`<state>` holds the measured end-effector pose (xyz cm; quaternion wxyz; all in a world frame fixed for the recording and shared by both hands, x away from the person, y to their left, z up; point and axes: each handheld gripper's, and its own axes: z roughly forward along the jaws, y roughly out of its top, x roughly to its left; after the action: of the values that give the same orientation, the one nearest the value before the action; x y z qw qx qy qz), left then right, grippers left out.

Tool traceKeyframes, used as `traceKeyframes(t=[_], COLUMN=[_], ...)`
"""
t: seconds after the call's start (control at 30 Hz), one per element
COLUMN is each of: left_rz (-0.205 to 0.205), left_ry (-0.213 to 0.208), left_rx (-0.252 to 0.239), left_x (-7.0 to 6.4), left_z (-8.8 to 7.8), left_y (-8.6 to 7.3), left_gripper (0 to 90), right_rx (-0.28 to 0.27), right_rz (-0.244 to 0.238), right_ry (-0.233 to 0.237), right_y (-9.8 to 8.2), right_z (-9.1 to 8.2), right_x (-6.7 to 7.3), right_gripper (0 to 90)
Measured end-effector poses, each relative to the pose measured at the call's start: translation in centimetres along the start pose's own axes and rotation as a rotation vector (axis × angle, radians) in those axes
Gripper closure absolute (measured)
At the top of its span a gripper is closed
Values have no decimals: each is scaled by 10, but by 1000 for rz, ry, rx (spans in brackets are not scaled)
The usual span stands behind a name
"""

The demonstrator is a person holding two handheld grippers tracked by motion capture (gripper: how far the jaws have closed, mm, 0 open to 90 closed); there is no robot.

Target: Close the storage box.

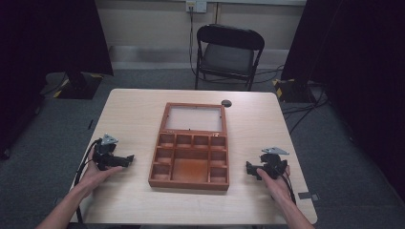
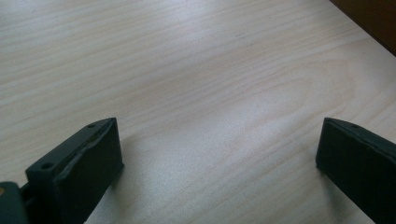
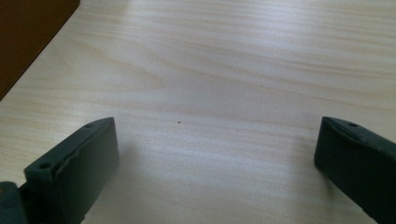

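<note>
1. I see a wooden box [image 1: 189, 164] lying open at the middle of the desk [image 1: 133, 114], between my two grippers. It is reddish-brown and rectangular, with small square compartments along its far row and down both sides around one larger central bay.
2. Every compartment I can make out looks bare; the large bay shows only its orange-brown floor.
3. The box's lid [image 1: 194, 118] is folded back flat on the desk behind it, a wood frame around a pale, glassy panel.
4. A small dark round object [image 1: 226, 103] sits just beyond the lid's far right corner; I cannot tell what it is.
5. The desk is light wood-grain laminate with rounded corners, smooth and matte.
6. My left gripper [image 1: 125, 159] rests in the left hand [image 1: 98, 172] just left of the box, apart from it. In the left gripper view its black, blocky fingers [image 2: 88, 168] are spread wide over bare desk.
7. My right gripper [image 1: 250, 168] sits in the right hand [image 1: 274, 183] right of the box, fingers [image 3: 84, 163] likewise spread wide, gripping nothing.
8. A black folding chair [image 1: 228, 55] stands beyond the desk on grey carpet.
</note>
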<state>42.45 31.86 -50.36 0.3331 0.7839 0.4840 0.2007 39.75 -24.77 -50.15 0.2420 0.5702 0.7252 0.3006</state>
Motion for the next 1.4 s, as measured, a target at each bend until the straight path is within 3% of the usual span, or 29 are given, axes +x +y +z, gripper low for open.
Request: traceKeyframes(t=[0.23,0.33,0.37,0.4,0.47,0.57,0.63,0.67,0.8,0.97,1.0,1.1,1.17,1.3,1.4], left_rz=[-2,6,4,-16,-12,-13,-44,-57,-68,-74,-86,-77,-61,-48,-7], left_ry=[6,-1,-1,-1,8,-2,-6,-18,-19,-34,-41,-57,-82,-94,-121], left_rx=[16,25,26,22,30,37,37,28,17,-10,-35,-52,-38,-86,-32], left_x=[-1,-3,-2,-2,-1,1,3,4,4,-2,-8,-16,-21,-30,-36], left_z=[-2,-7,-8,-9,-10,-11,-12,-14,-18,-23,-23,-23,-22,-23,-22], left_y=[1,2,2,2,3,3,4,6,9,16,20,25,33,42,49], left_gripper=[11,98,134,163,195,214,214,216,222,246,248,249,241,237,238], right_rx=[4,42,46,41,41,49,53,36,-9,6,24,43,29,-24,-40], right_rz=[10,4,12,0,-15,-15,2,28,49,38,33,19,23,18,-6], right_ry=[5,11,25,45,63,57,50,46,77,94,116,148,159,178,203], right_y=[0,4,6,8,9,10,11,12,16,20,24,28,32,42,50], right_z=[-1,-2,-3,-5,-5,-5,-6,-8,-13,-13,-10,-7,-7,-9,-7], right_x=[0,1,2,4,6,4,2,-1,-5,-2,0,2,4,7,12], right_gripper=[0,8,45,171,129,158,153,147,147,148,149,150,150,150,150])
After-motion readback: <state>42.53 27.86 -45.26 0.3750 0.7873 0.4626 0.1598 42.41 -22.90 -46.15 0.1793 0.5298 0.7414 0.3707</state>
